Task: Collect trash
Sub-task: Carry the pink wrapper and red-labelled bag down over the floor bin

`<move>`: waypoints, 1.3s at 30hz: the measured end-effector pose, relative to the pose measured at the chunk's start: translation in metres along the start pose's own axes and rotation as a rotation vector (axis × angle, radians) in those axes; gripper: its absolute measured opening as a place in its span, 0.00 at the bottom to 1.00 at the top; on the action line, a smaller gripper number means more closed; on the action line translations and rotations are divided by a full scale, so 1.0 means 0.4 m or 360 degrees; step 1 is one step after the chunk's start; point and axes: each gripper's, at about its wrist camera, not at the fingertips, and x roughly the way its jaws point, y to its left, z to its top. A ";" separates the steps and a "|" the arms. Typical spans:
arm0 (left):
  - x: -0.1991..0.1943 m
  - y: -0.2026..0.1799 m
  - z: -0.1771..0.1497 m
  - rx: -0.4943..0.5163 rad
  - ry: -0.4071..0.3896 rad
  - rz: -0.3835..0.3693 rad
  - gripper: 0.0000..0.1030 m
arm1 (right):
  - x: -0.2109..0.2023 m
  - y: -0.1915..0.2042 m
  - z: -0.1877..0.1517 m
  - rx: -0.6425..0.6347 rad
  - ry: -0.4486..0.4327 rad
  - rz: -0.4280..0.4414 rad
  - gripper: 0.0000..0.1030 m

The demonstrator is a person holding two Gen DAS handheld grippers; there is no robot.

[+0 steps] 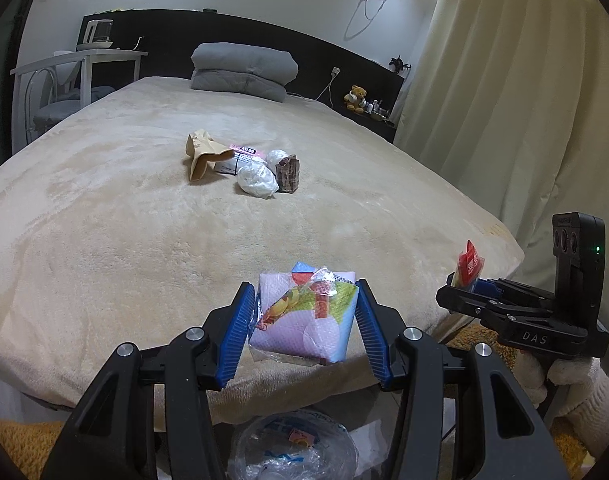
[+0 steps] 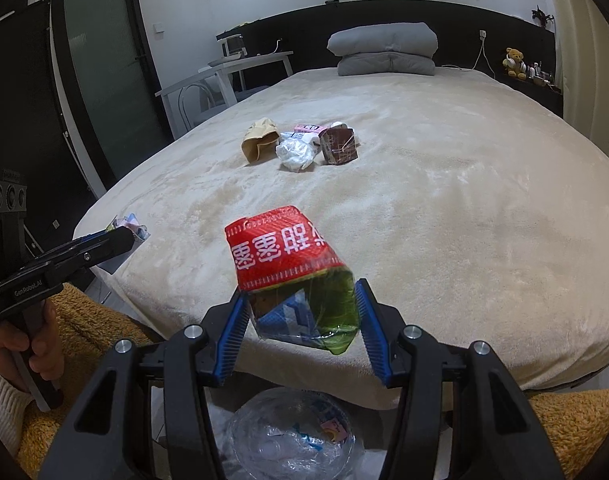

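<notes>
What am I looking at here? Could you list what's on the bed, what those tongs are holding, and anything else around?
Surface: beige bed blanket, soft, wrinkled.
Job's things: brown paper bag, white crumpled plastic, brown wrapper clustered mid-bed; clear bag-lined bin below.
Clutter: folded grey duvet, teddy bear.
Grippers: left hand-held gripper shut on tissue packet; right hand-held gripper shut on red snack wrapper.
Cables: white cord on wall.
Surroundings: curtain, white table.
</notes>
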 end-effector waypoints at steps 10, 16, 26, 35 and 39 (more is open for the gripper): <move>0.005 -0.040 -0.075 -0.0031 0.0095 -0.0050 0.48 | 0.001 0.007 -0.070 0.0045 0.0113 0.0073 0.51; 0.038 -0.068 -0.126 -0.0043 0.0217 -0.0076 0.48 | 0.018 0.022 -0.105 0.0037 0.0200 0.0089 0.51; 0.086 -0.066 -0.197 -0.0136 0.0413 -0.0092 0.48 | 0.066 0.013 -0.153 0.0082 0.0392 0.0130 0.51; 0.145 -0.045 -0.250 -0.0215 0.0611 -0.0066 0.48 | 0.146 -0.008 -0.205 0.0179 0.0645 0.0149 0.51; 0.179 -0.025 -0.277 -0.0273 0.0719 -0.0049 0.48 | 0.190 -0.019 -0.228 0.0235 0.0774 0.0152 0.51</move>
